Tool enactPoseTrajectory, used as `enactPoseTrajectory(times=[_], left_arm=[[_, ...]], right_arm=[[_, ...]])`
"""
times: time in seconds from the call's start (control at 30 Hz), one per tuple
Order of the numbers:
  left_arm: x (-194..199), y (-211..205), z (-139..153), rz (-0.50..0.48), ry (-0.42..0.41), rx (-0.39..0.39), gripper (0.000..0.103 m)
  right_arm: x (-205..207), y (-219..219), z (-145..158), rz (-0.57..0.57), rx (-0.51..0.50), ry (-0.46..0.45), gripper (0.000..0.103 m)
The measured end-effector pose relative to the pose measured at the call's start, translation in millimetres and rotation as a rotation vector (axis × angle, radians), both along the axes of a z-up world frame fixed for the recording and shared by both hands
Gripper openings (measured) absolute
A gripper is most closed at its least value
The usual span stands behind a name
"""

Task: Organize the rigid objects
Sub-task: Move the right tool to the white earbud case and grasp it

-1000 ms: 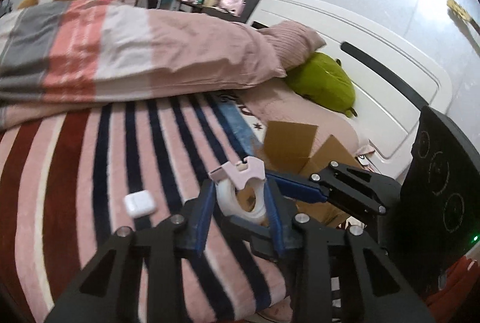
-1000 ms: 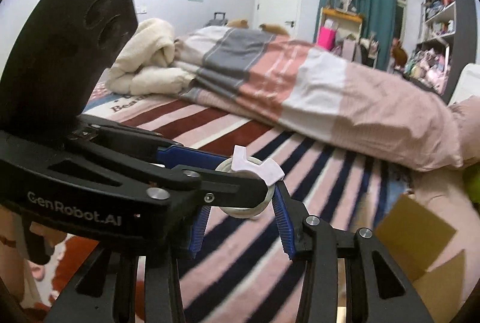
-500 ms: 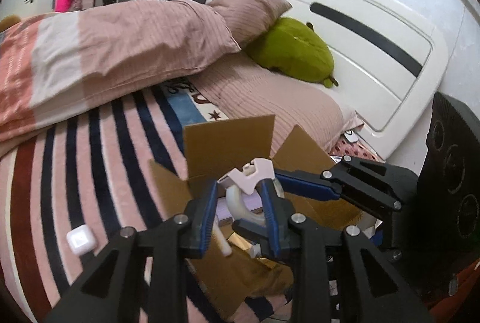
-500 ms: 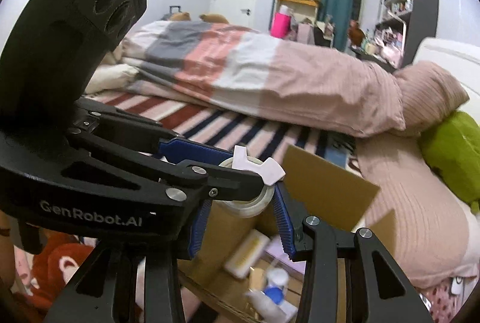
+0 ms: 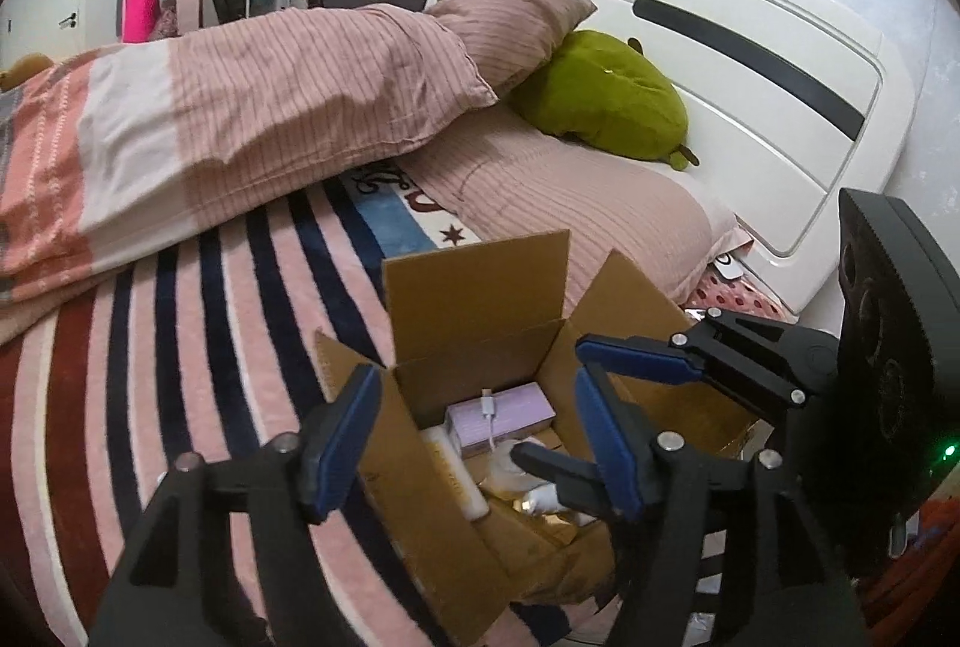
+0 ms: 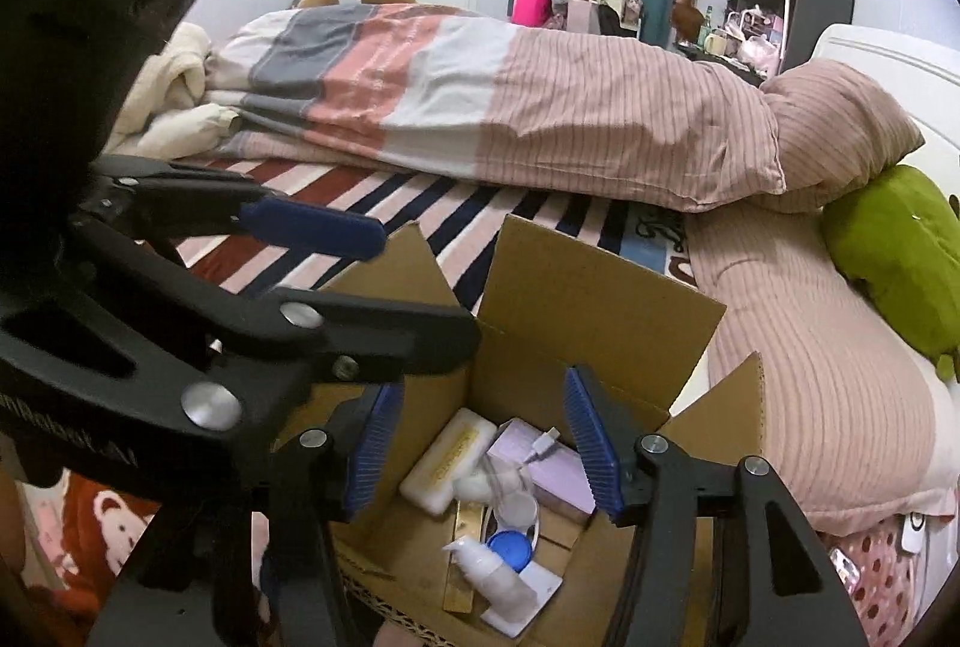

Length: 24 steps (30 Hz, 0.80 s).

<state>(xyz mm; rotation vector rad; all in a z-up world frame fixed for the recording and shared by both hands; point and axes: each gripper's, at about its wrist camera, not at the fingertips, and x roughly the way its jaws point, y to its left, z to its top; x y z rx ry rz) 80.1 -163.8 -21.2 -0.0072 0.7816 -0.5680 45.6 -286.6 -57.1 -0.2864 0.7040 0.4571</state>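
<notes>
Both grippers hang over the open cardboard box (image 6: 600,299) at the edge of the striped blanket (image 5: 180,347). The left gripper (image 5: 474,437) has just been opening; its jaws stand apart with nothing between them. The right gripper (image 6: 480,443) likewise has just been opening and grips nothing. The tape roll (image 6: 519,509) lies inside the box among a white bar (image 6: 447,461), a lilac packet (image 6: 558,473) and a white bottle (image 6: 492,572).
</notes>
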Motion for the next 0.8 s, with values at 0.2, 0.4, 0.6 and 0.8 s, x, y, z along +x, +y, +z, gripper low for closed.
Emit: enactPoseTrajectory(times=[0.2, 0.4, 0.6, 0.8], left_arm=[[-12, 20, 10, 0.032, -0.035, -0.009, 0.075], [-27, 58, 16, 0.088, -0.064, -0.027, 0.077], [-42, 116, 15, 0.187, -0.092, -0.024, 0.08], [-52, 178, 4, 0.304, -0.092, -0.018, 0.084]], right_arm=[[-5, 7, 4, 0.002, -0.014, -0.002, 0.052], [-14, 29, 11, 0.028, -0.027, -0.002, 0.053], [-20, 75, 17, 0.096, -0.025, -0.002, 0.06], [-18, 139, 6, 0.201, 0.001, 0.041, 0.077]])
